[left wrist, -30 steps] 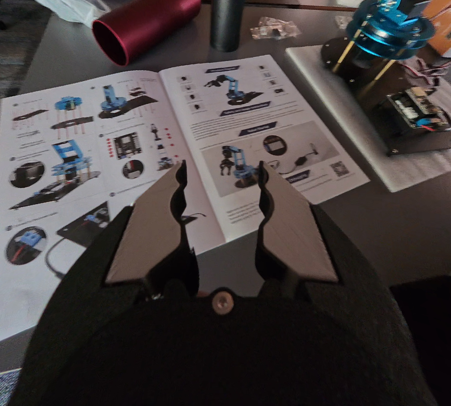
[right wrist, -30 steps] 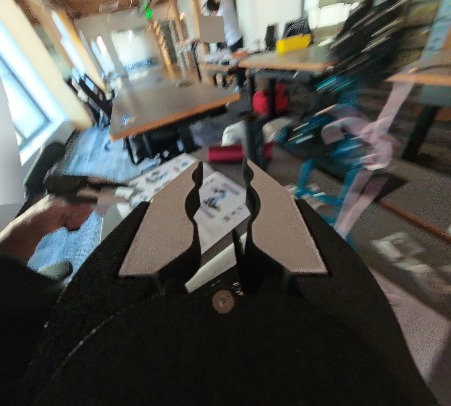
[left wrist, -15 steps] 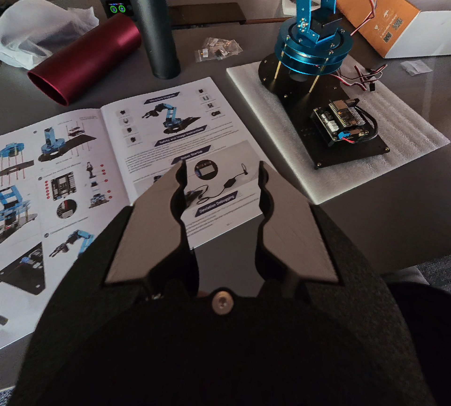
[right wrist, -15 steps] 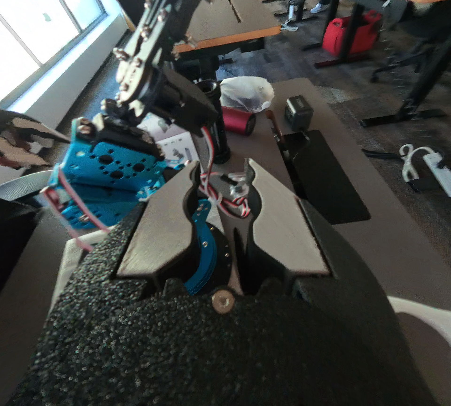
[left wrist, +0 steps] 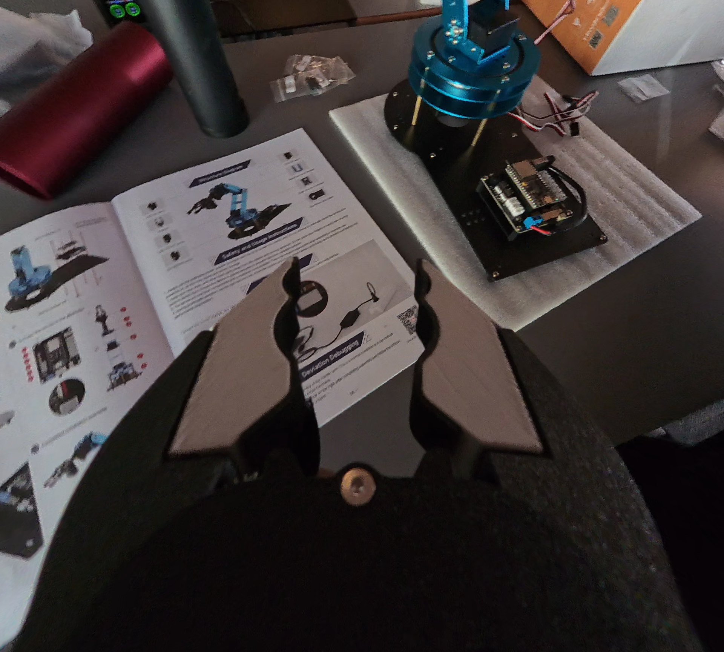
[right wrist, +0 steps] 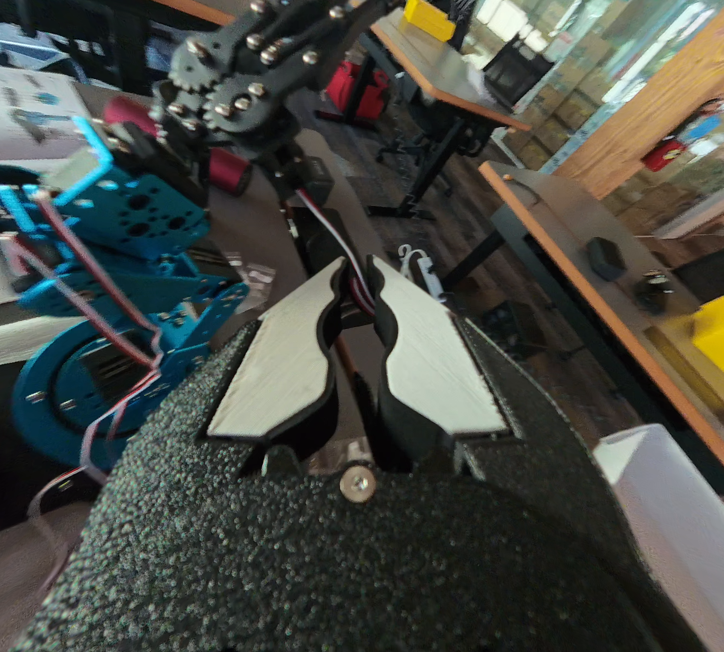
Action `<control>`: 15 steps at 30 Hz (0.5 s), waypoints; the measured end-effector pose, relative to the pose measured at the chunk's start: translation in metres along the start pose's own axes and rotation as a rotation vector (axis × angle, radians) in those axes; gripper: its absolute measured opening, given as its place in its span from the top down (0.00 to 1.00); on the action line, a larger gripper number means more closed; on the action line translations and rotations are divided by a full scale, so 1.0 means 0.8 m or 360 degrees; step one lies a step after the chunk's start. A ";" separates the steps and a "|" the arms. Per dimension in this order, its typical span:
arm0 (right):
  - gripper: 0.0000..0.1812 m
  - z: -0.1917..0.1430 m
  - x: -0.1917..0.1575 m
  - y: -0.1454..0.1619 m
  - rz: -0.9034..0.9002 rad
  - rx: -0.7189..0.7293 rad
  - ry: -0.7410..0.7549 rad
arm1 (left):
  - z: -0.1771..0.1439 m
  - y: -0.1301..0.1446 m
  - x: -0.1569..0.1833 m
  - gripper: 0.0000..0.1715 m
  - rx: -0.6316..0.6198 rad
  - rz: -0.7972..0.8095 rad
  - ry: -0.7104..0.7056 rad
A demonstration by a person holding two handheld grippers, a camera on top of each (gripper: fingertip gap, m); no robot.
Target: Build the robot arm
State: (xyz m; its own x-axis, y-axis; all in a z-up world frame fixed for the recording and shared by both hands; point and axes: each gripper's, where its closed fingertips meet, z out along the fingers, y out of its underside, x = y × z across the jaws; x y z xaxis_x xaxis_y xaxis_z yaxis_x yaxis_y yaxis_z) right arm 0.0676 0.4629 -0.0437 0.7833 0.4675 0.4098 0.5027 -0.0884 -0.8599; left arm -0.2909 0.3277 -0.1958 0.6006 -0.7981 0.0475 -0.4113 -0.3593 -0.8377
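Note:
My left gripper (left wrist: 356, 272) is open and empty. It hovers over the right page of an open instruction booklet (left wrist: 219, 241) on the grey table. To its right a small blue robot arm (left wrist: 470, 77) stands on a black baseplate (left wrist: 462, 178) with a control board (left wrist: 529, 194). In the right wrist view the same blue arm (right wrist: 129, 225) is at the left, with its black claw (right wrist: 274, 57) raised. My right gripper (right wrist: 358, 265) has its jaws closed to a narrow gap on the red, white and black servo wire (right wrist: 333, 220) that hangs from the claw.
The baseplate rests on a white foam sheet (left wrist: 627, 194). A dark red cylinder (left wrist: 78, 104), a grey upright tube (left wrist: 184, 45), a bag of small parts (left wrist: 313, 75) and an orange-and-white box (left wrist: 627, 18) lie around it. Loose servo wires (left wrist: 548, 116) trail at the right. The grippers' ends are close to 40 cm from one another. The black baseplate (left wrist: 462, 178) is about 20 cm from my left fingertips and 35 cm from my right.
My right gripper has swung round beside the blue arm and closed from open onto the servo wire. My left gripper has shifted right along the booklet, staying open.

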 end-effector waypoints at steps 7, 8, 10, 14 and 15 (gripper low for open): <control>0.95 -0.027 -0.043 -0.008 0.0205 -0.0226 -0.0327 | 0.013 -0.093 0.089 0.67 0.0137 0.0274 0.0529; 0.95 -0.027 -0.043 -0.010 0.0289 -0.0275 -0.0349 | 0.015 -0.116 0.105 0.67 0.0191 0.0337 0.0608; 0.95 -0.028 -0.047 -0.020 0.0552 -0.0357 -0.0467 | 0.029 -0.167 0.125 0.67 0.0303 0.0489 0.0631; 0.94 -0.032 -0.054 -0.050 0.1126 -0.0434 -0.0790 | 0.075 -0.268 0.160 0.67 0.0528 0.0892 0.0440; 0.94 -0.031 -0.054 -0.056 0.1224 -0.0432 -0.0843 | 0.086 -0.291 0.171 0.68 0.0589 0.0954 0.0397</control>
State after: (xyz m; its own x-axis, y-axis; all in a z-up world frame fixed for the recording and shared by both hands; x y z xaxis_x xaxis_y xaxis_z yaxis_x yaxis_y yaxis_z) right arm 0.0207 0.4250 -0.0154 0.7005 0.5265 -0.4817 0.0417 -0.7041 -0.7089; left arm -0.0660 0.3358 -0.0320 0.1545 -0.9077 -0.3901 -0.3351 0.3233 -0.8850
